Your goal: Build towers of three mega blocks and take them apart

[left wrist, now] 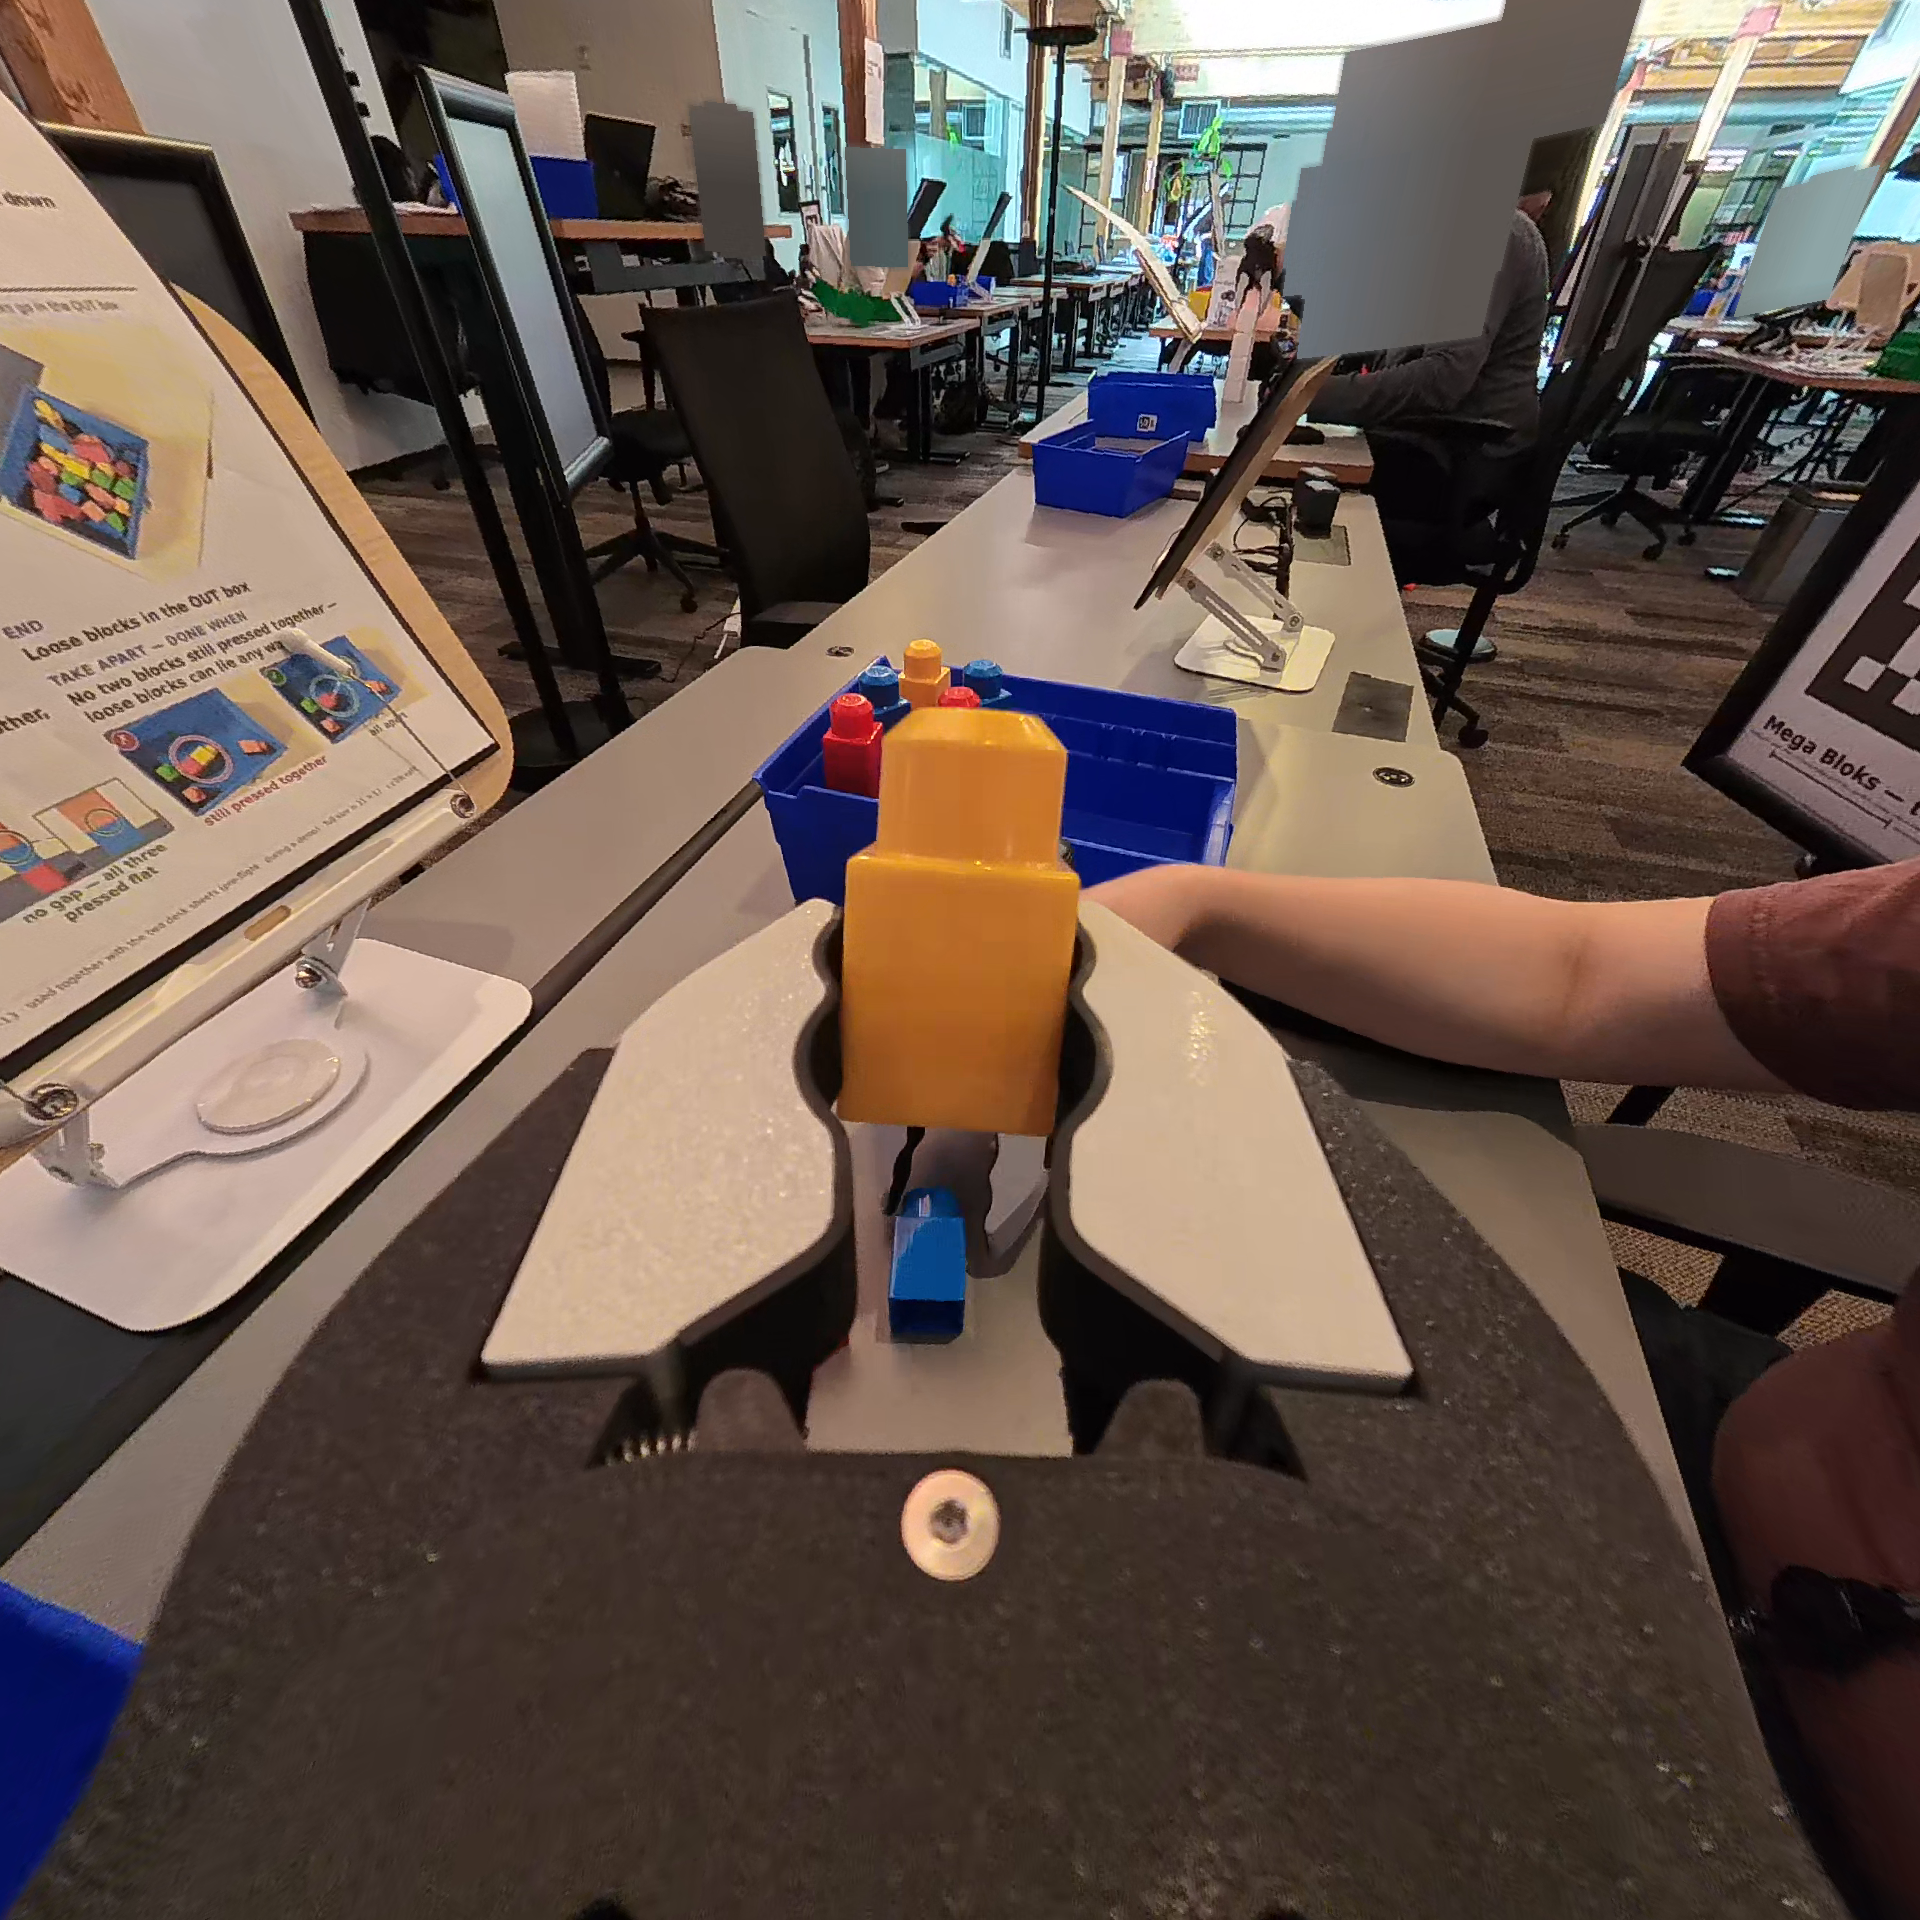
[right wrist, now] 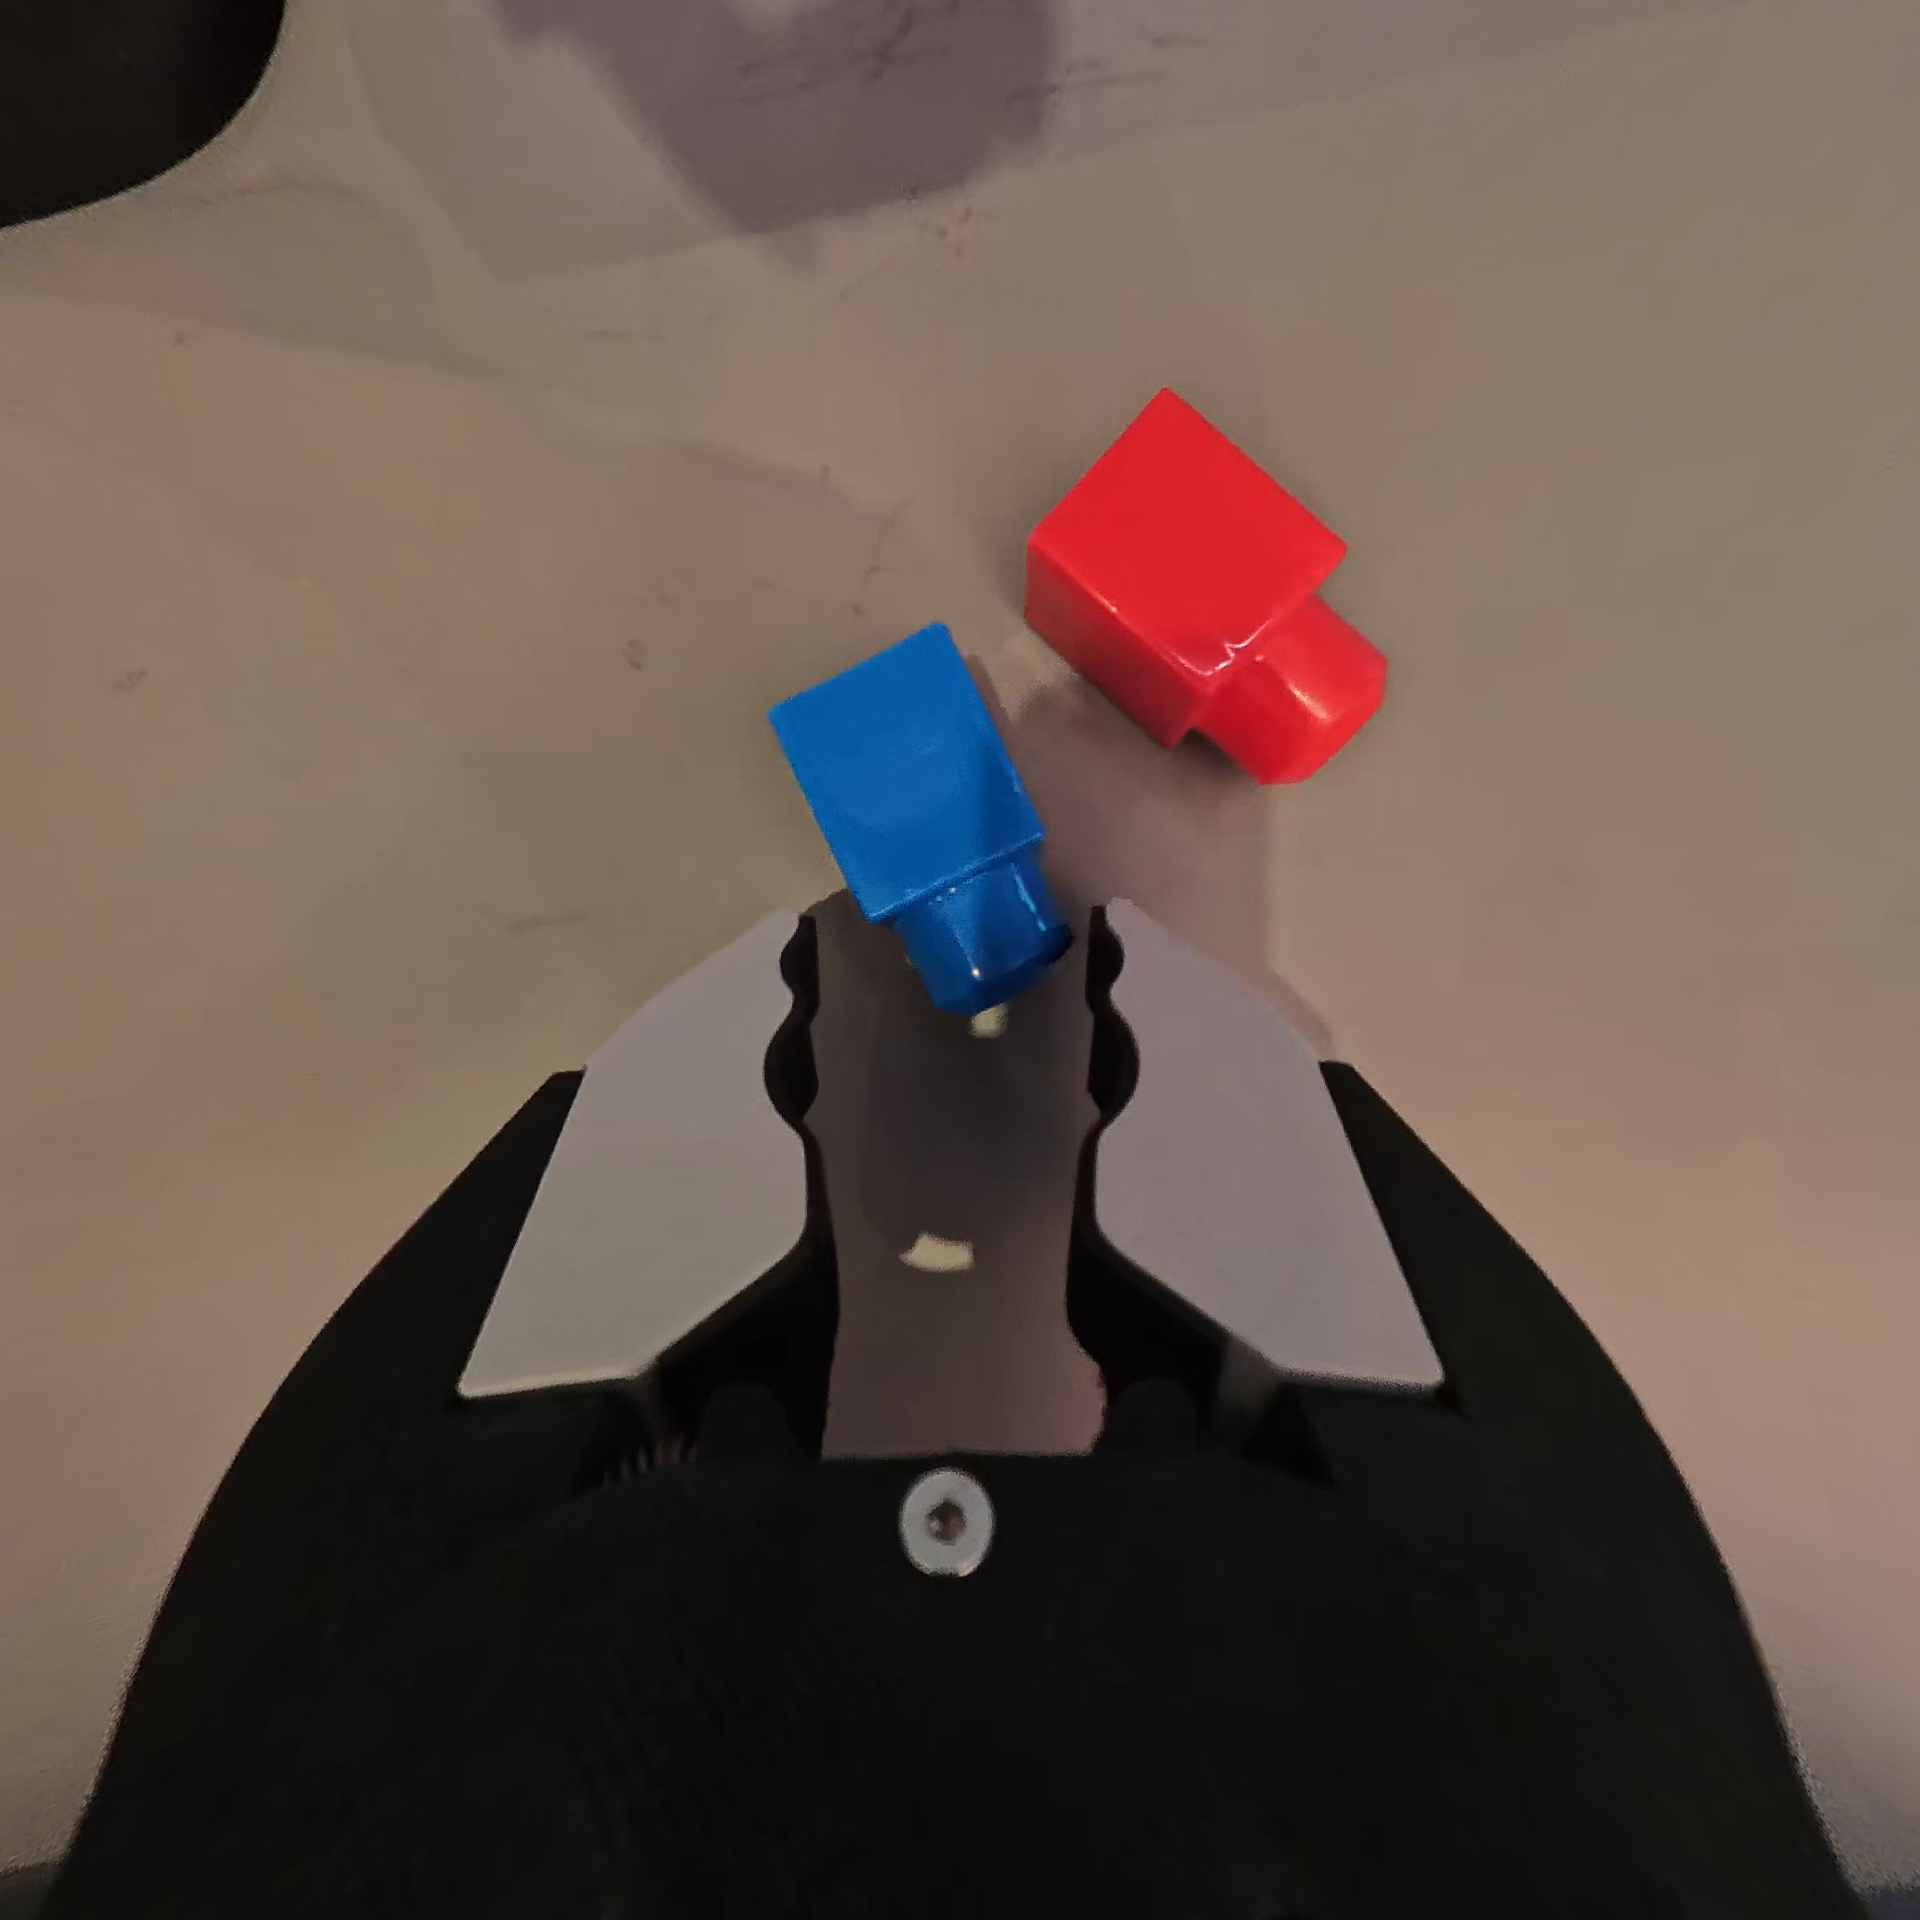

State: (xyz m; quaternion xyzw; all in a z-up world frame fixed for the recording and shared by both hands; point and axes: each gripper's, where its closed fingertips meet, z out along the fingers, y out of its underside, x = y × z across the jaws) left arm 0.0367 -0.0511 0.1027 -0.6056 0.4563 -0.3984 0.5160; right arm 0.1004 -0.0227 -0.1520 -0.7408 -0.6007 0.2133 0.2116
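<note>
Left wrist view: yellow block (left wrist: 951, 997) clamped in left gripper (left wrist: 951, 935); right gripper (right wrist: 951, 935) open, blue block (right wrist: 904, 774) ungripped; light, rigid, slick, best gripped on flat sides

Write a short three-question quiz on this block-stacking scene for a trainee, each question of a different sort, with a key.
1. Multiple choice: what colour is the block clamped in the left gripper? A) red B) yellow C) green
2. True or false: the red block on the table stands upright with its stud pointing up.
3. Fill in: the stud of the blue block lies between the fingertips of the ___ gripper.

Key
1. B: the yellow block sits pressed between both pads.
2. False: it lies on its side.
3. Right: the right gripper is open around the stud, with a gap at each pad.
</note>
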